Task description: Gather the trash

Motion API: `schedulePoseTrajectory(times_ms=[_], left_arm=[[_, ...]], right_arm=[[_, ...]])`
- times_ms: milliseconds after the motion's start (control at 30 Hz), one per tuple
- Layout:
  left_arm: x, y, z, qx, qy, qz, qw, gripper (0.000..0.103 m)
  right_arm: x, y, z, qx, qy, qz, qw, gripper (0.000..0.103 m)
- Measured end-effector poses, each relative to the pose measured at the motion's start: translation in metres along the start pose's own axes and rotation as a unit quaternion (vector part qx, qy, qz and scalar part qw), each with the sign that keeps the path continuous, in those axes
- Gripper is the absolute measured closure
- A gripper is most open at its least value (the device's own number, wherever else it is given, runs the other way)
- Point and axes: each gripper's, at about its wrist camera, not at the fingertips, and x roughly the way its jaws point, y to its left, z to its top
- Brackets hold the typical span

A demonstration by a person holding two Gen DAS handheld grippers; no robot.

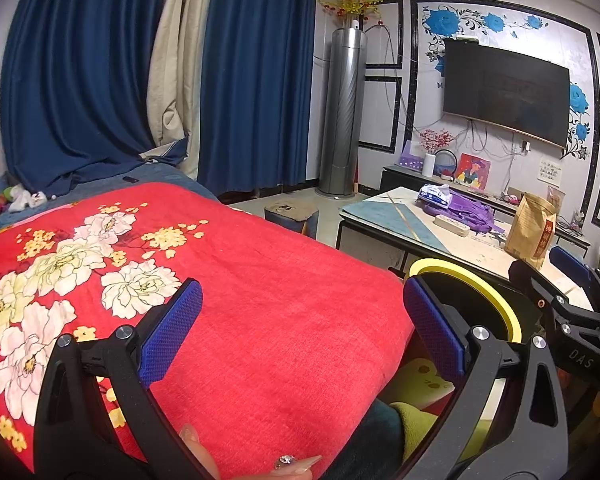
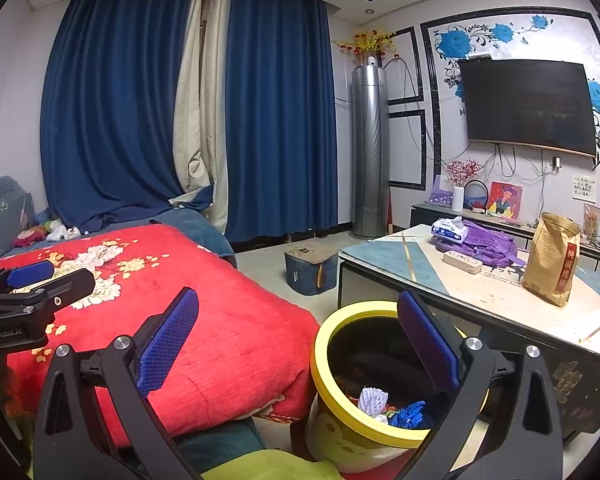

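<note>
A: Grippers first. My left gripper point(image 1: 302, 330) holds its blue pads point(image 1: 172, 332) spread wide with nothing between them, above the red floral blanket point(image 1: 260, 300). A hand point(image 1: 236, 462) with long decorated nails shows at the bottom edge of the left wrist view.

B: And the right one?

A: My right gripper point(image 2: 298, 346) is equally wide apart and empty, hanging over the gap between blanket and bin. The yellow-rimmed trash bin point(image 2: 320, 360) stands on the floor, just beside the blanket's edge and against the coffee table point(image 2: 500, 304). Inside it I see a white foam net point(image 2: 372, 400) and crumpled blue material point(image 2: 410, 414); what that material is I cannot tell.

B: Farther out?

A: On the table: a brown paper bag point(image 2: 552, 260), a white power strip point(image 2: 462, 261), a purple backpack point(image 2: 484, 242) with a tissue pack point(image 2: 450, 229) touching it. Beyond, a blue stool point(image 2: 310, 270), a silver tower air conditioner point(image 2: 370, 152), blue curtains point(image 2: 280, 112) and a wall-mounted television point(image 2: 528, 106).
</note>
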Motion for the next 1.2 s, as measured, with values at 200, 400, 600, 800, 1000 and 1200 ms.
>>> schedulePoseTrajectory(times_ms=[200,400,600,800,1000,1200], left_arm=[[0.0001,0.0003,0.0,0.0,0.0,0.0,1.0,0.011],[-0.0003,-0.0006,0.0001,0.0,-0.001,-0.001,1.0,0.011],[0.0,0.0009,0.0002,0.0,0.0,0.0,1.0,0.011],[0.0003,0.0009,0.0005,0.0,-0.001,-0.001,1.0,0.011],[-0.0001,-0.0003,-0.0002,0.0,0.0,-0.001,1.0,0.011],[0.0018,-0.0014,0.0008,0.0,0.01,0.008,0.9999,0.011]], right_arm=[[0.0002,-0.0001,0.0002,0.0,-0.001,0.001,1.0,0.006],[-0.0007,-0.0021,-0.0009,0.0,-0.001,-0.001,1.0,0.006],[-0.0005,-0.0019,-0.0009,0.0,0.0,0.0,1.0,0.006],[-0.0006,-0.0021,-0.0006,0.0,0.0,0.0,1.0,0.006],[-0.0004,-0.0027,-0.0012,0.0,0.001,0.001,1.0,0.006],[-0.0004,-0.0026,-0.0019,0.001,0.0,0.003,1.0,0.006]])
